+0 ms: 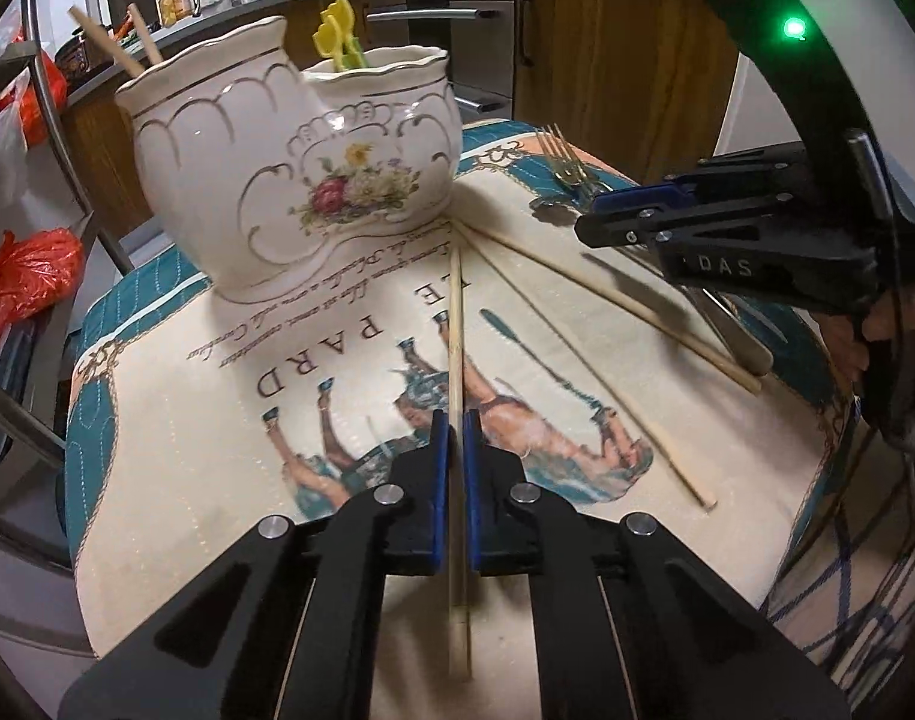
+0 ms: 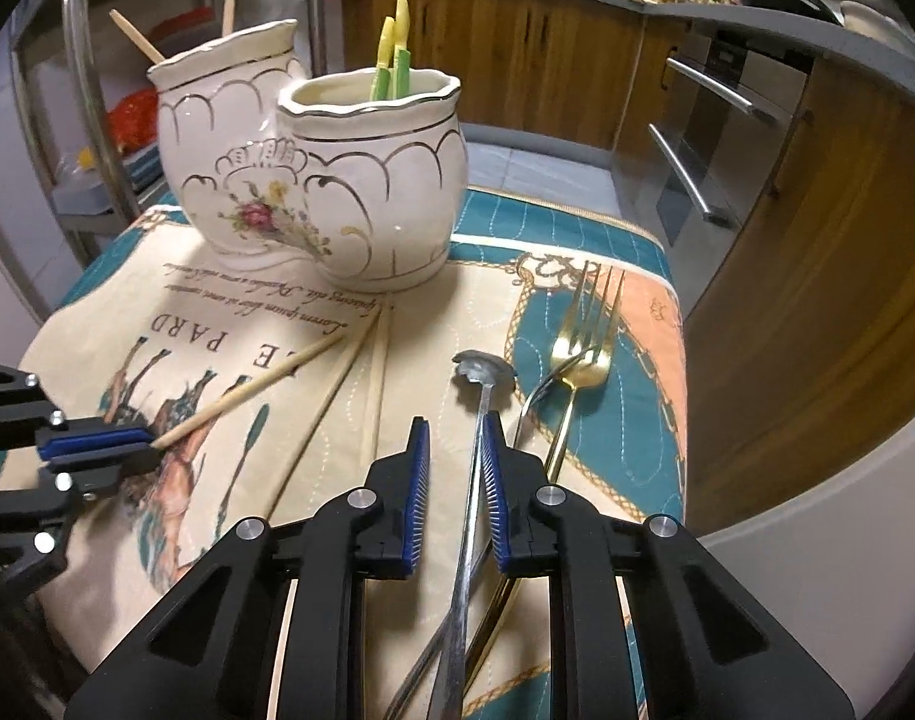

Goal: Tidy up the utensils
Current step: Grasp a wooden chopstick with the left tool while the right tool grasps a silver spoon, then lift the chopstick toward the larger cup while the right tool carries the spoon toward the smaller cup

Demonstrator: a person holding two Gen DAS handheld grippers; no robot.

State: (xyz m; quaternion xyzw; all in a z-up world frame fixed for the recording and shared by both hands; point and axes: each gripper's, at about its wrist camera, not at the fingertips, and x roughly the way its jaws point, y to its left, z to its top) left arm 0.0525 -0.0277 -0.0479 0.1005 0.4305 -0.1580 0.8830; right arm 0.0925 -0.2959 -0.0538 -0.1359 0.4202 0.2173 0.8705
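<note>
The left gripper (image 1: 455, 420) has its jaws closed narrow on a single wooden chopstick (image 1: 455, 324), gripped near its near end, while the right gripper (image 2: 454, 438) has its jaws drawn in around the silver spoon's handle (image 2: 475, 480); the right pad touches the handle, but there is a gap on the left, so I cannot tell that it is truly clamped. Both utensils lie on the printed cloth (image 2: 115, 282) in front of the two-pot ceramic holder (image 2: 313, 180), which stands at the far side and already has chopsticks in its left pot and green-and-yellow pieces in its right. The held chopstick's long axis runs near-to-far, its far tip pointing at the holder's base; gripped so close to one end, it may pivot or droop when lifted, and that tip could strike the holder. The spoon also runs near-to-far, bowl (image 2: 484, 369) pointing away; its smooth, thin handle may slip, and the gold fork (image 2: 583, 354) lying just to its right, crossing under it near the jaws, could be dragged along. Three more chopsticks (image 1: 583, 354) fan out between the grippers.
</note>
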